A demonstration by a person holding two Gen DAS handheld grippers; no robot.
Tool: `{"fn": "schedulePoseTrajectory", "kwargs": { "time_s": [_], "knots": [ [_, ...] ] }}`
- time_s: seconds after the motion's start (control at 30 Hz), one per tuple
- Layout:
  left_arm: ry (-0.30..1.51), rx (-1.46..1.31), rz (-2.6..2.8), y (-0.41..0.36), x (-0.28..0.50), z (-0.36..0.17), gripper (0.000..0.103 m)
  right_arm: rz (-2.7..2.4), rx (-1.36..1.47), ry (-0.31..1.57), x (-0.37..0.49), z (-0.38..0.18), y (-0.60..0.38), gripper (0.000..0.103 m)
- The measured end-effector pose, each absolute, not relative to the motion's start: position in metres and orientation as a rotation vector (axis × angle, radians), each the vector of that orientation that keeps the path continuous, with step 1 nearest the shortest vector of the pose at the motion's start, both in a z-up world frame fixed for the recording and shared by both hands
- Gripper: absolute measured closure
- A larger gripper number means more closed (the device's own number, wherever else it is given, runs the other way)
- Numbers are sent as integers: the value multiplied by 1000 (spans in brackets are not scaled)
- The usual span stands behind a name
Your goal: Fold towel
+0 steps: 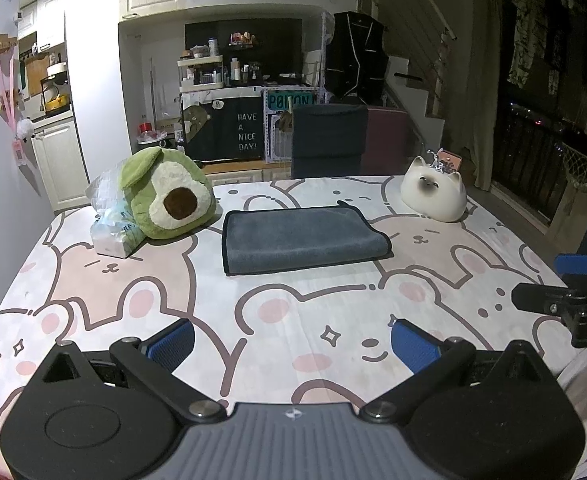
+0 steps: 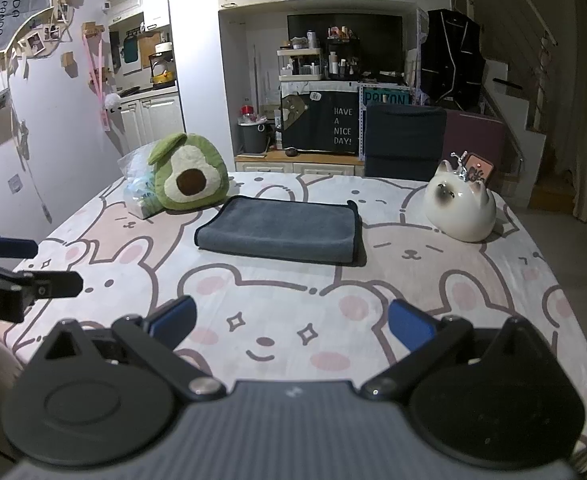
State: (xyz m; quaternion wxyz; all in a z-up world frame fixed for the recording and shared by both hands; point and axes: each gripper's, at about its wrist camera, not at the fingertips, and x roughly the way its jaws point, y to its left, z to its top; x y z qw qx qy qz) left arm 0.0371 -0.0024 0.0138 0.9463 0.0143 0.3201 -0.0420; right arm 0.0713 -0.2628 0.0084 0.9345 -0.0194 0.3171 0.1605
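A grey towel (image 1: 301,238) lies folded into a flat rectangle on the bear-print table (image 1: 293,320), towards the far side; it also shows in the right wrist view (image 2: 281,230). My left gripper (image 1: 293,346) is open and empty, well short of the towel, over the near part of the table. My right gripper (image 2: 291,326) is open and empty too, also well short of the towel. The right gripper shows at the right edge of the left wrist view (image 1: 549,284), and the left gripper at the left edge of the right wrist view (image 2: 33,268).
A green avocado plush (image 1: 165,196) and a clear plastic bag (image 1: 111,220) sit left of the towel. A white cat-shaped ceramic (image 1: 433,194) stands at the far right. A dark chair (image 1: 327,140) is behind the table.
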Motion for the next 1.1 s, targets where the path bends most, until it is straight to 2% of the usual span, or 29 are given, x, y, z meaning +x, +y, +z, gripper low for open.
{"fn": "schedulePoseTrajectory", "kwargs": {
  "time_s": [1.1],
  "knots": [
    [649, 23, -95, -2, 36, 11, 0, 328, -33, 655, 70, 4, -262, 0]
  ]
}}
